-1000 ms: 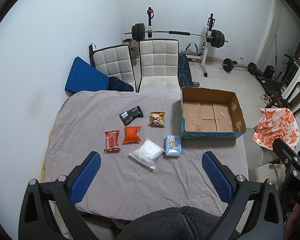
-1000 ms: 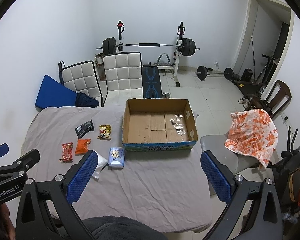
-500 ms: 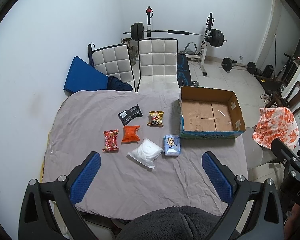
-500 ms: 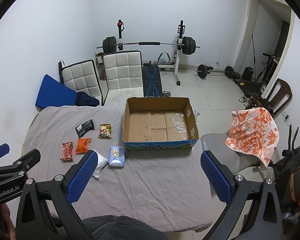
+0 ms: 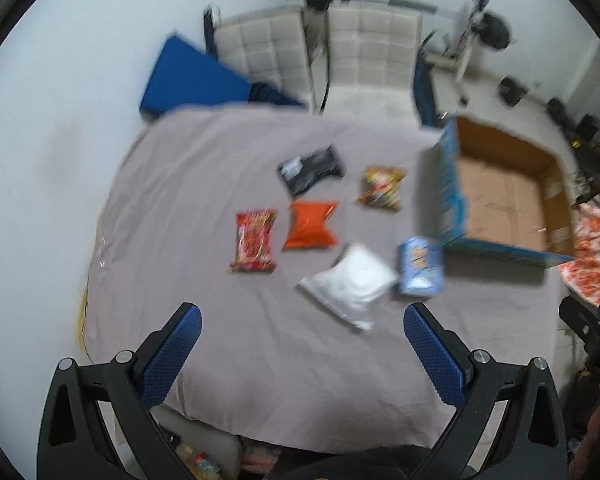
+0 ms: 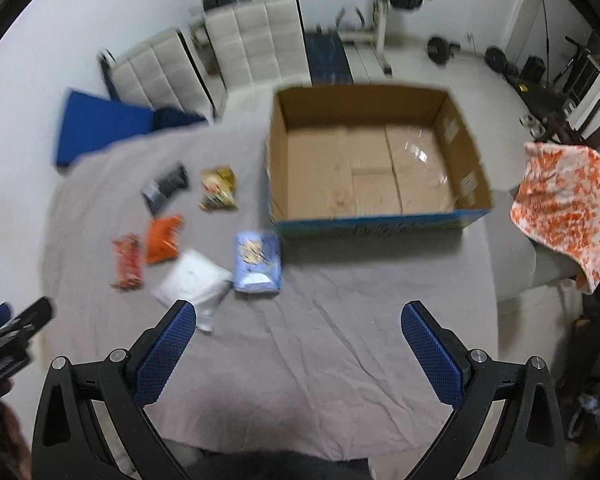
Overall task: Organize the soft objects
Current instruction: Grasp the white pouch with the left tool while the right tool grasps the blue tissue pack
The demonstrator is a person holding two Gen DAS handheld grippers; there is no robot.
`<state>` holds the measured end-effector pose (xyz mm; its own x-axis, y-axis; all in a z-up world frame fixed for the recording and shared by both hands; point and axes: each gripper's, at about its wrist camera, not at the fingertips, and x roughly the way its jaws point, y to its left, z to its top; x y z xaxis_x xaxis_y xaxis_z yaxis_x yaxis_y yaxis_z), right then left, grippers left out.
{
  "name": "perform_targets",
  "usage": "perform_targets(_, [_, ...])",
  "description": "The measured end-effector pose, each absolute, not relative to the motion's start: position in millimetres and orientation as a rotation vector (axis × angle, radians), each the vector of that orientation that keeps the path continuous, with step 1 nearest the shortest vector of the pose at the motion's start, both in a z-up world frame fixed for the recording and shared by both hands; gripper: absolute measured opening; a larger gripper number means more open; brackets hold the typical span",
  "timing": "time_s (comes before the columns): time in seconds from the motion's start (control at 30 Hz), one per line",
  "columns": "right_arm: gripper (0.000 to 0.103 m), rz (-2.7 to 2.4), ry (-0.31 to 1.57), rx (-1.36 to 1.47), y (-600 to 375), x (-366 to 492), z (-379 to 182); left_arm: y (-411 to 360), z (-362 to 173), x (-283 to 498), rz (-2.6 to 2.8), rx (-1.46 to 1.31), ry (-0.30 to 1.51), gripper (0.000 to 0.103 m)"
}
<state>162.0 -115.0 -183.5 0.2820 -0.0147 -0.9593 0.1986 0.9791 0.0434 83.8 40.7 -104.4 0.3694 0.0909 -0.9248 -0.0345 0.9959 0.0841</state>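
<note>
Packets lie ahead of your two open, empty grippers: white pouch nearest your left gripper, blue packet beyond your right gripper.

Motion blur smears the packets' print beyond reading; the left tool is cut off at the frame's edge
</note>
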Motion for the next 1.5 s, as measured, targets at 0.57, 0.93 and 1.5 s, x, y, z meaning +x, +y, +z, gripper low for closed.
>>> perform_targets(0.57, [0.083,-0.231,1.546,0.289,-64.2,264.5,-441.0,66.9,-339.5,185.7,-0.131,0.100,1.539,0.103])
perform_targets(0.93, [0.063,-0.270,1.619,0.322,-80.4,224.3,-459.2,43.6,-358.7,183.8,-0.336,0.116,1.585,0.103])
perform_targets(1.5, [0.072,-0.273,1.680,0.247,-89.8,210.9,-486.8,4.4,-410.3,206.2,-0.366,0.176,1.633,0.078])
